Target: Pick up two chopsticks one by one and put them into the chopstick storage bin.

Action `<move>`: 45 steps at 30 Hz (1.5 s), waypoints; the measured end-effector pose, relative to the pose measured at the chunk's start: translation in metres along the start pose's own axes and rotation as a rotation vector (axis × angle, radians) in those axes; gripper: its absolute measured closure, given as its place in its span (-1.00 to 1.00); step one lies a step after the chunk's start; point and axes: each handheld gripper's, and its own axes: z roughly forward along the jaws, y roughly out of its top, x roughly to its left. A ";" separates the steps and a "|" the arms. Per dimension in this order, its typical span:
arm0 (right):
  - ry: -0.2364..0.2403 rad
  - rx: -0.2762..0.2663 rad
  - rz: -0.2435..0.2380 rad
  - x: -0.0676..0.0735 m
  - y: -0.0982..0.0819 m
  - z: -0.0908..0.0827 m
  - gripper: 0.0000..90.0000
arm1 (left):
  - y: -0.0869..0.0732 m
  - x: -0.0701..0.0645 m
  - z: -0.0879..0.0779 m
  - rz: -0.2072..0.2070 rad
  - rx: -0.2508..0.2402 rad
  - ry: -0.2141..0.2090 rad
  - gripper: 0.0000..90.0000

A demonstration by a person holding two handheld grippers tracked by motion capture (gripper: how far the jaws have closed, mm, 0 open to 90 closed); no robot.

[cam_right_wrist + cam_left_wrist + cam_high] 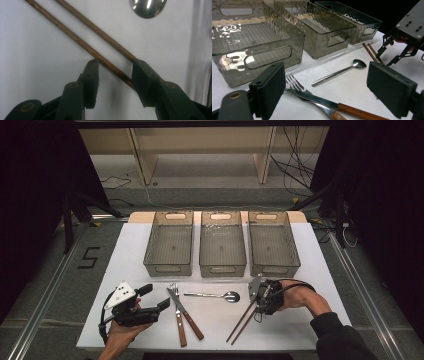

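Observation:
Two brown wooden chopsticks [242,322] lie side by side on the white table, slanting toward its front edge. My right gripper [256,306] points down over their far ends. Seen along its jaws, the right gripper [115,75] is open: one chopstick [75,40] runs through the gap and the other [100,31] passes under the right jaw. My left gripper [156,297] rests at the front left, wide open and holding nothing. In its own view the left gripper [329,90] faces a fork [295,83], a wooden-handled knife [317,98] and a steel spoon [337,73].
Three smoky clear plastic bins [169,242], [222,242], [273,242] stand in a row at the back of the table, all without contents. The spoon [212,295] lies in front of the middle bin. Fork and knife [187,317] lie crossed between my hands.

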 end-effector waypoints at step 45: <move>0.073 0.103 -0.190 0.015 0.007 -0.006 0.91 | 0.000 0.000 0.000 0.002 0.003 0.003 -0.66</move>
